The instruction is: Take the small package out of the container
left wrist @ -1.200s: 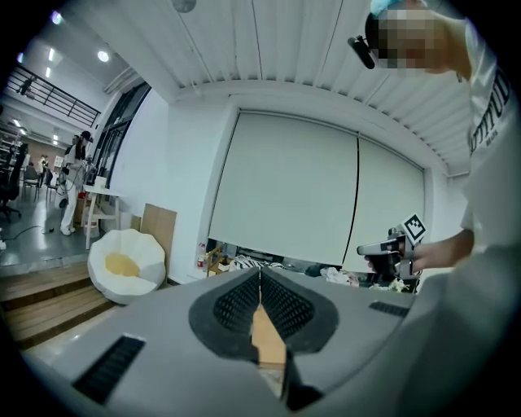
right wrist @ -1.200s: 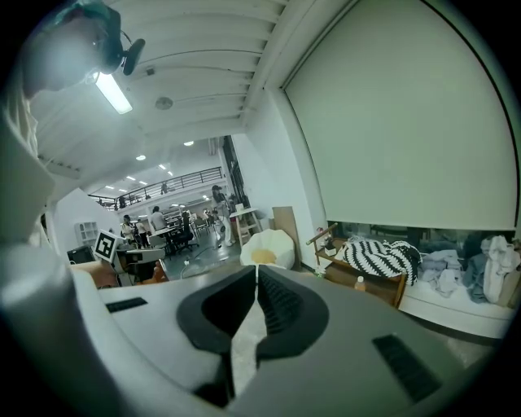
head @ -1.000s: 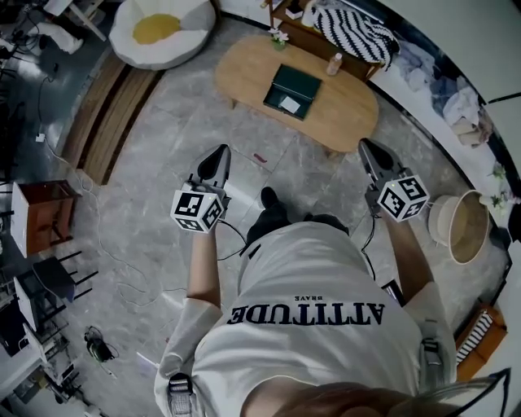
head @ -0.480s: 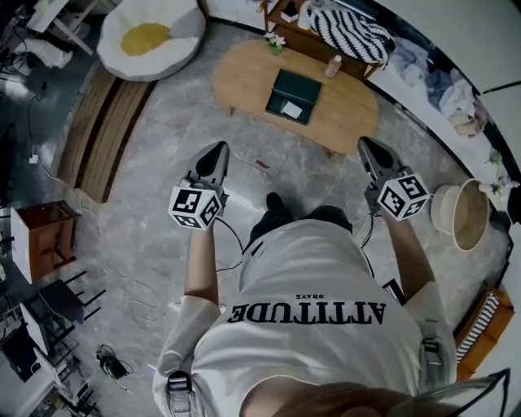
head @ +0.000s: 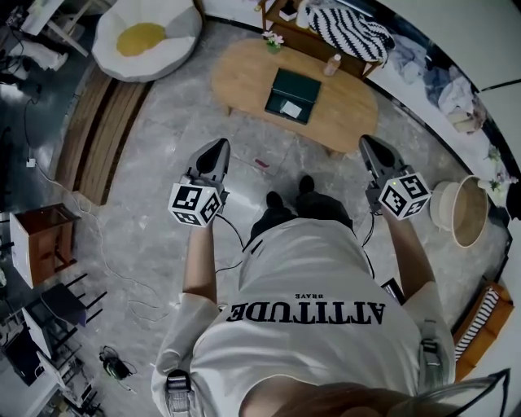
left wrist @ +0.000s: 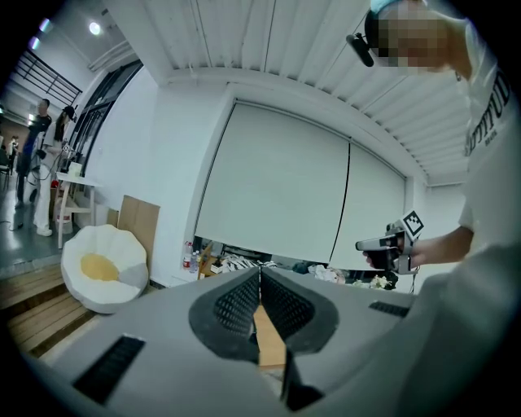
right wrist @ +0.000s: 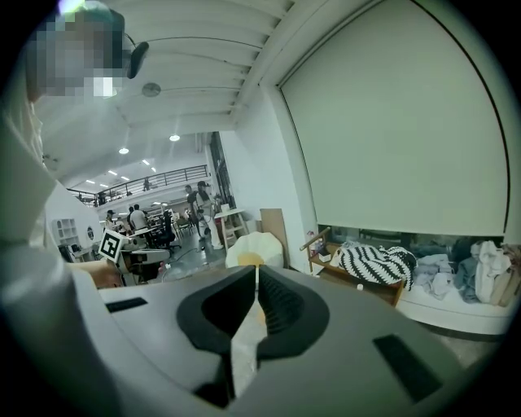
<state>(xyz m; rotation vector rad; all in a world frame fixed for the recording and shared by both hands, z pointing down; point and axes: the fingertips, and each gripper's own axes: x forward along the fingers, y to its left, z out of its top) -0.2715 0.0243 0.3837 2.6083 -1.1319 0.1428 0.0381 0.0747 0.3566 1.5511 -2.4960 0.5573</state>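
both tools are held out in front of the person, well apart from the task's things. the left hand-held gripper (head: 217,148) is closed: its jaws are met at the tips and nothing is held between them. the right hand-held gripper (head: 371,147) is closed and empty in the same way. ahead of both, across a stretch of grey stone floor (head: 171,106), a long wooden table (head: 244,73) is seen. the dark green container (head: 297,81) is laid on it, ahead and to the right of the left hand-held gripper, ahead and to the left of the right one. the small package (head: 291,107) is seen in the container, at the side nearer to the hand-held grippers. it is white and flat, and its long axis is laid about across the line in which they point, a little slanted. a bottle (head: 332,63) is stood on the table beyond the container, and a flower pot (head: 272,38) at the far edge. a small red thing (head: 260,164) is lying on the floor just ahead and right of the left hand-held gripper. far ahead and left of it a white beanbag seat (head: 175,24) is placed. a round basket (head: 440,218) is set on the floor to the right of the right hand-held gripper.
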